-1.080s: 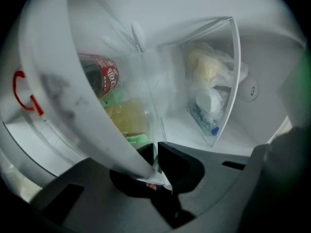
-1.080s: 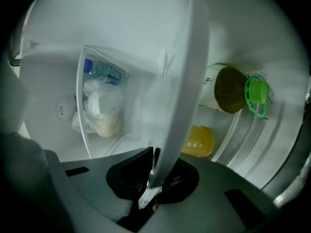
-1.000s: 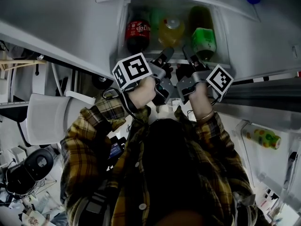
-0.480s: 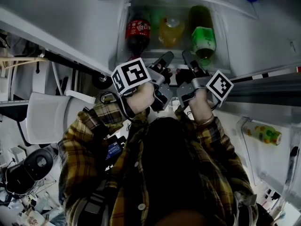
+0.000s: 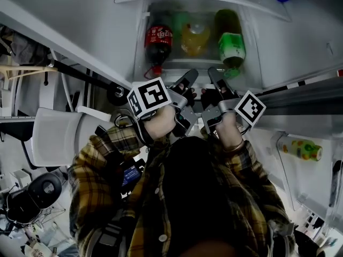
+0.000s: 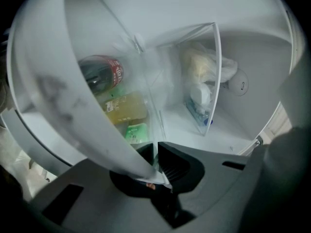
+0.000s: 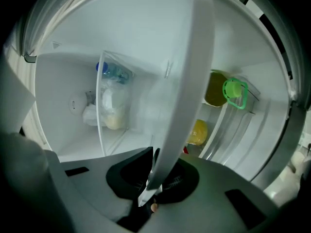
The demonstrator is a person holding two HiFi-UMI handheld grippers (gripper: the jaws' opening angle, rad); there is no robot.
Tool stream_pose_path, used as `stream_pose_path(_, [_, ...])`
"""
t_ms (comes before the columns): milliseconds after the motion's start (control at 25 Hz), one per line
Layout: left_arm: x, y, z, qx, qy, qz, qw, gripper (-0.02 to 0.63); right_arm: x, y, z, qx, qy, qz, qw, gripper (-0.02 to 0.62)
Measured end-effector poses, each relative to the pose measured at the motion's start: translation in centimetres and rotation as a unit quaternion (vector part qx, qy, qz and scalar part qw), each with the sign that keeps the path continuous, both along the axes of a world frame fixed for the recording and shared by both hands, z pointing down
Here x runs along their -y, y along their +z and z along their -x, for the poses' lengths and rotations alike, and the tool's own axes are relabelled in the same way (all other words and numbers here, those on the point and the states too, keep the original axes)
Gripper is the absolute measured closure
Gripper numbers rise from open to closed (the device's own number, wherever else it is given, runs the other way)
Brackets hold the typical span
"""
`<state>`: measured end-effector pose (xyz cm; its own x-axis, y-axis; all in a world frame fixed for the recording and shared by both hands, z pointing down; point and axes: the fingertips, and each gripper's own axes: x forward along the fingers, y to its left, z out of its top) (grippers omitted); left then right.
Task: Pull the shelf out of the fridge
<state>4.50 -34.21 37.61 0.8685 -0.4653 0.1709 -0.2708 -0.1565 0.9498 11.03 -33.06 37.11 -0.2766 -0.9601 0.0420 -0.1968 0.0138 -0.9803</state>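
The fridge shelf is a clear pane with a white front rim [image 6: 73, 96], which also shows in the right gripper view [image 7: 192, 72]. My left gripper [image 6: 155, 171] is shut on that rim, the white strip running straight into its jaws. My right gripper [image 7: 153, 176] is shut on the same rim further right. In the head view both the left gripper [image 5: 188, 79] and the right gripper [image 5: 213, 75] reach side by side into the open fridge. Behind them lie a cola bottle [image 5: 158, 39], a yellow bottle [image 5: 195, 36] and a green-labelled bottle [image 5: 231, 42].
A clear bin [image 6: 206, 81] holding bagged food stands deeper inside the fridge. The open door at the right carries a bottle [image 5: 300, 149] in its rack. A white chair [image 5: 56, 133] stands at the left, beside cluttered floor.
Both grippers have drawn back toward the person's body, still clamped on the shelf rim. The bottles have stayed nearly in place in the view.
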Motion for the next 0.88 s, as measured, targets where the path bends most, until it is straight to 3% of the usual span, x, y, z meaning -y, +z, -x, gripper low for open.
stream_pose_path(160, [-1.2,-0.4,0.0,-0.015,-0.001,0.022,0.9996,0.565,-0.9,-0.3,0.4,-0.013,0.000,-0.008,1.000,0.557])
stream_pose_path(440, [-1.7,-0.2,0.4,0.002,0.004,-0.001,1.0000,0.566,-1.6,-0.3,0.5,-0.010,-0.002,-0.012,1.000,0.558])
stream_pose_path(880, [-5.0,-0.5,0.7,-0.013,0.008,0.022,0.9996,0.565,-4.7,-0.2,1.0,-0.003,0.004,-0.014,1.000,0.558])
